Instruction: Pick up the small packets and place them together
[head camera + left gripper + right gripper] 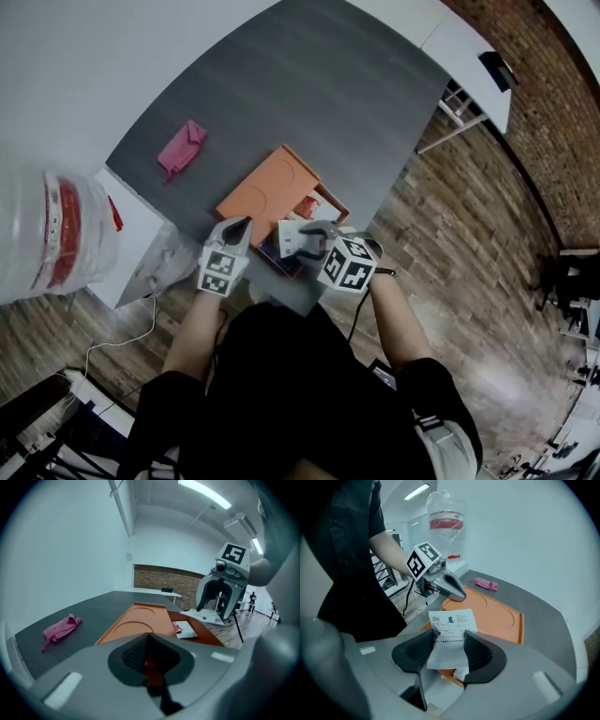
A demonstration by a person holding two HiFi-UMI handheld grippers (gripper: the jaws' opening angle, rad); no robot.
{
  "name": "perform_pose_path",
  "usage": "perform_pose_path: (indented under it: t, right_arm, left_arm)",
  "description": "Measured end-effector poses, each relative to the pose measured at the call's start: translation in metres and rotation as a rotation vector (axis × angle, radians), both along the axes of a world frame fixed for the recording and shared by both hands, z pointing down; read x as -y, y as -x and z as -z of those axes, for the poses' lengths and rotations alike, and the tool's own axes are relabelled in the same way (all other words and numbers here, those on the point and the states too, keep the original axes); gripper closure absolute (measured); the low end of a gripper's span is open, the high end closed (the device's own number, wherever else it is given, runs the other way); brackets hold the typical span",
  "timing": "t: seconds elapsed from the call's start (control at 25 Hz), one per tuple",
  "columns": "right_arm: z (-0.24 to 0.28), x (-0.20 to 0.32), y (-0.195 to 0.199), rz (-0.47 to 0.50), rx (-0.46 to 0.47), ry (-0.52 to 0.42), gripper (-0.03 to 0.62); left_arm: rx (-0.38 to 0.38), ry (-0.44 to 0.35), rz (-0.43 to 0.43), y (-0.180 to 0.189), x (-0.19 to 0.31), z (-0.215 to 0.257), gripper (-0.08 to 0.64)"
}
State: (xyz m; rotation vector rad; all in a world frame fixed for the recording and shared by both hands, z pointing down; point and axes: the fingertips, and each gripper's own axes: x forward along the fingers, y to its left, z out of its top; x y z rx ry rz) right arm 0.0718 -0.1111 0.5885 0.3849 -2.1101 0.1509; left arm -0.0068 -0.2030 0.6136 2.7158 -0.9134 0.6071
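The white packet [451, 629] stands upright between the jaws of my right gripper [449, 641], above the near edge of the orange tray [270, 184]. Its printed top sticks out past the jaw tips. My right hand tips that gripper steeply down toward the tray's near edge. The jaws are part-way closed and clamped on the packet's two side edges, so the packet bows a little between the pads.

My left gripper [236, 231] sits just beside the tray's near-left corner. It is held flatter, looking across the tray. Its jaws are together with nothing between them.

A second packet [188, 630] with a red scrap at its edge lies in the tray's right compartment. A pink cloth [183, 147] lies on the dark counter [309, 84], well left of the tray.
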Motion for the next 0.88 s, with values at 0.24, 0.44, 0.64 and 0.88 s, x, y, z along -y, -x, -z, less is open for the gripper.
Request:
perform_pose_path:
  t: [0.24, 0.44, 0.64, 0.88]
  right_arm:
    - [0.032, 0.03, -0.012, -0.01, -0.015, -0.114, 0.379]
    - [0.039, 0.065, -0.016, -0.053, -0.044, -0.192, 0.38]
    - [0.03, 0.104, -0.018, -0.168, -0.048, -0.238, 0.38]
    - [0.01, 0.138, -0.016, -0.305, -0.034, -0.22, 0.379]
  left_arm:
    - [-0.002, 0.007, 0.0, -0.005, 0.0, 0.0, 0.56]
    - [0.003, 0.011, -0.001, -0.005, 0.0, -0.001, 0.56]
    - [-0.003, 0.015, -0.006, -0.006, -0.002, 0.001, 0.56]
    - [0.0, 0.023, -0.032, -0.007, -0.004, 0.002, 0.56]
